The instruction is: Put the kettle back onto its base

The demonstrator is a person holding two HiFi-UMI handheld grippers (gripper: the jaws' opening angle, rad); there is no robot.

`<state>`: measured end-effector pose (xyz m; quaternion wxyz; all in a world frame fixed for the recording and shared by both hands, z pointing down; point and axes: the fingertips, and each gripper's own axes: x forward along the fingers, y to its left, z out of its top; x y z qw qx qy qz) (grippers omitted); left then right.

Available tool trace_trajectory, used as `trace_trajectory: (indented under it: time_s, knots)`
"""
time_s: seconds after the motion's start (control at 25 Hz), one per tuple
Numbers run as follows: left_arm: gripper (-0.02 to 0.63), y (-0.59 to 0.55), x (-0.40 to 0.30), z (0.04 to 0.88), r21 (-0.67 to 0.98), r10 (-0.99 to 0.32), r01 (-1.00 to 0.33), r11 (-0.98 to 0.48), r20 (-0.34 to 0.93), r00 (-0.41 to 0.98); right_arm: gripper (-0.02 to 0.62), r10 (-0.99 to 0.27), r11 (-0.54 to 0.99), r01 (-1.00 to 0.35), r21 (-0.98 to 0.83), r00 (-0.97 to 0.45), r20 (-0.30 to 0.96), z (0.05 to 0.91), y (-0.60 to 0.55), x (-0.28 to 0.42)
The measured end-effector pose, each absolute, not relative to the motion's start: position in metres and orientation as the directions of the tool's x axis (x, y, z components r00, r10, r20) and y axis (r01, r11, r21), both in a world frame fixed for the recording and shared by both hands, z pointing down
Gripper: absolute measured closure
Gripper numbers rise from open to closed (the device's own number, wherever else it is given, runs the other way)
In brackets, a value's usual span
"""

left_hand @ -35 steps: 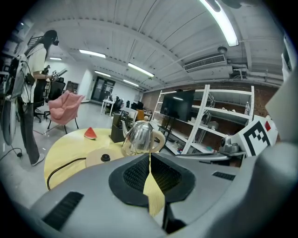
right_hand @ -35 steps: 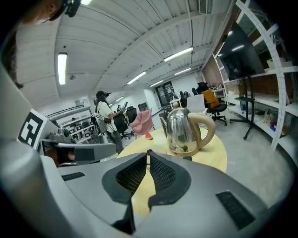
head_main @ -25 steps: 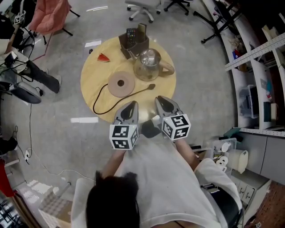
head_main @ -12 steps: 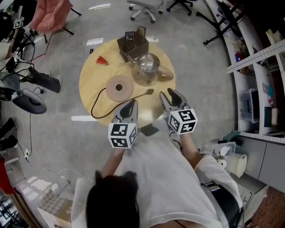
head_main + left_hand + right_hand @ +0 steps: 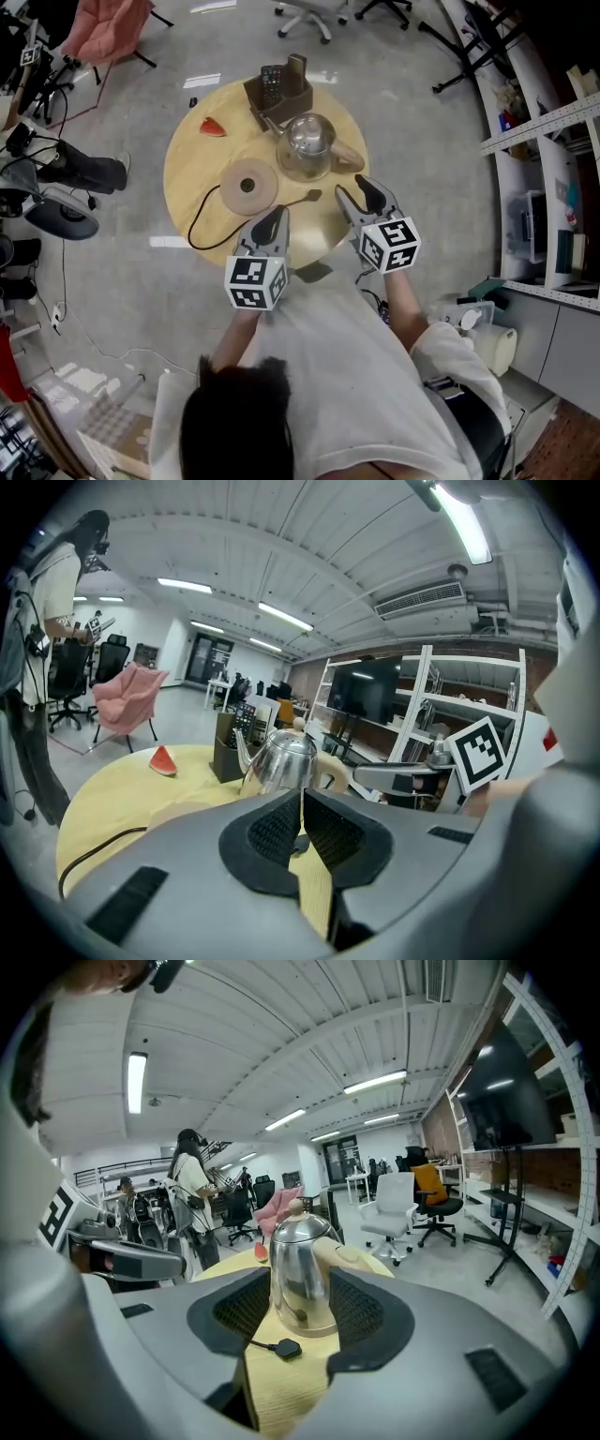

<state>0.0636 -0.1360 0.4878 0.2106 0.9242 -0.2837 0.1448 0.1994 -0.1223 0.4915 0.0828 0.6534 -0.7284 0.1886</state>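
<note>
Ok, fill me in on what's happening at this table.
A person holds a tool in each hand at the round table. The kettle stands beside its base, not on it. The right tool points at the kettle, jaws opening, nothing between them yet. The left tool is shut and empty.

In the head view the left gripper [image 5: 273,217] covers part of the near rim of the tabletop [image 5: 199,164]. The left gripper view shows only the upper part of the kettle [image 5: 281,759]. Its foot lies behind that gripper's own body, and the cord [image 5: 94,851] runs out of sight under it. In the right gripper view the kettle's spout is hidden behind its body. The contents of the dark box [image 5: 279,92] and the nature of the red wedge [image 5: 217,127] are too small to tell.
</note>
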Motion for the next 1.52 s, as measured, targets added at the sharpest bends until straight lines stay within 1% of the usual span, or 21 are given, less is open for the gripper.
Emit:
trace_trajectory:
  time_s: [0.48,0.68,0.84,1.04,1.32,1.52]
  knots:
    - [0.574,-0.144,0.072,0.491,0.304,-0.479,-0.602,-0.739,0.391,0.786,0.344,-0.910,0.086,-0.990,-0.115,-0.125,0.395,0.502,-0.142,0.225]
    - [0.574,-0.149,0.076,0.491,0.305,-0.493,-0.614,-0.728,0.390,0.778,0.342,-0.894,0.149,-0.988,-0.049,-0.156,0.420,0.509,-0.149,0.233]
    - [0.574,-0.154,0.080,0.492,0.312,-0.502,-0.625,-0.715,0.393,0.771,0.341,-0.883,0.177,-0.984,-0.029,-0.172,0.436,0.515,-0.154,0.242]
    - [0.574,-0.154,0.091,0.496,0.311,-0.505,-0.632,-0.710,0.401,0.764,0.341,-0.843,0.257,-0.965,0.042,-0.203,0.498,0.528,-0.155,0.252]
    - [0.574,-0.166,0.096,0.500,0.318,-0.524,-0.658,-0.683,0.414,0.744,0.341,-0.795,0.362,-0.932,-0.008,-0.313,0.520,0.541,-0.168,0.250]
    - [0.574,-0.171,0.099,0.504,0.329,-0.532,-0.672,-0.664,0.424,0.733,0.341,-0.767,0.406,-0.914,-0.021,-0.353,0.536,0.551,-0.177,0.248]
